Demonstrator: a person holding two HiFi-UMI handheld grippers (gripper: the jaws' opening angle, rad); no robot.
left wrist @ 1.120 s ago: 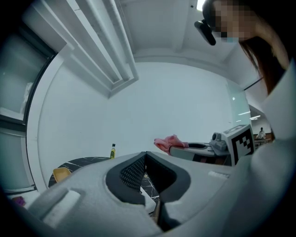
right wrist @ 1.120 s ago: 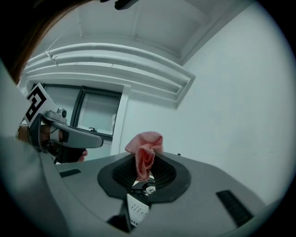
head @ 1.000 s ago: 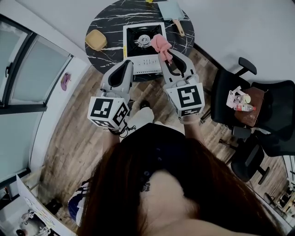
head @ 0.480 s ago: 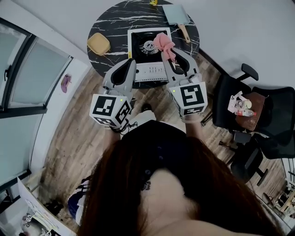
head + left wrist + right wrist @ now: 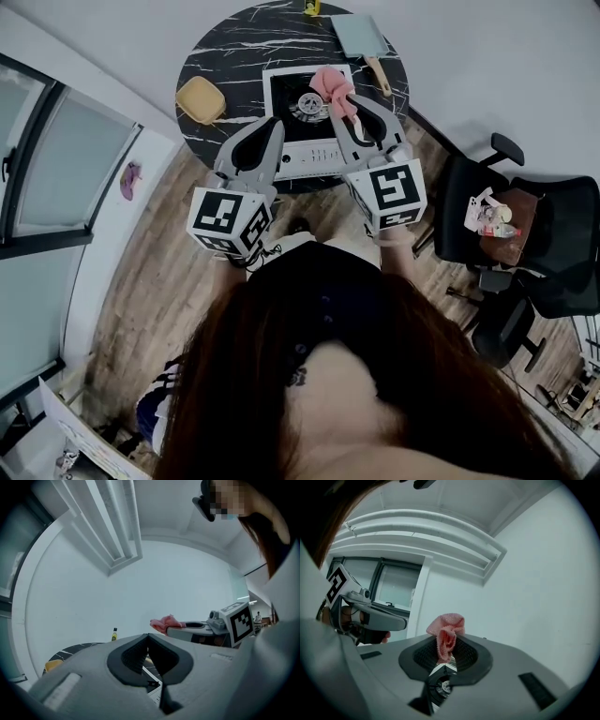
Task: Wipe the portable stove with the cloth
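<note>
Head view, steeply down: round black marbled tabletop (image 5: 202, 42) carrying the portable stove (image 5: 281, 89), white-bodied, with a black top and a central burner (image 5: 306, 103). Right tool (image 5: 339, 97) clamped on the pink cloth (image 5: 328, 82), with the bunched cloth over the stove's right side, just beside the burner. Contact between cloth and stove surface impossible to judge. Left tool (image 5: 273, 127) over the stove's front left corner, apart from the cloth.

Yellow dish (image 5: 200, 98) on the tabletop left of the stove. Pale cutting board (image 5: 356, 33) with a wooden handle behind and to the right. Small yellow bottle (image 5: 311, 7) at the far edge. Black office chair (image 5: 553, 234) on the wooden floor off to the right.

Left gripper view: left tool fully closed, dark pads meeting at the tips, nothing between them. Beyond it, the right tool level with the cloth poking out of its tip against the white wall.

Right gripper view: right tool pinched narrow on a fold of the cloth, the rest puffed up above the pads. Stove burner visible below through the gap.
</note>
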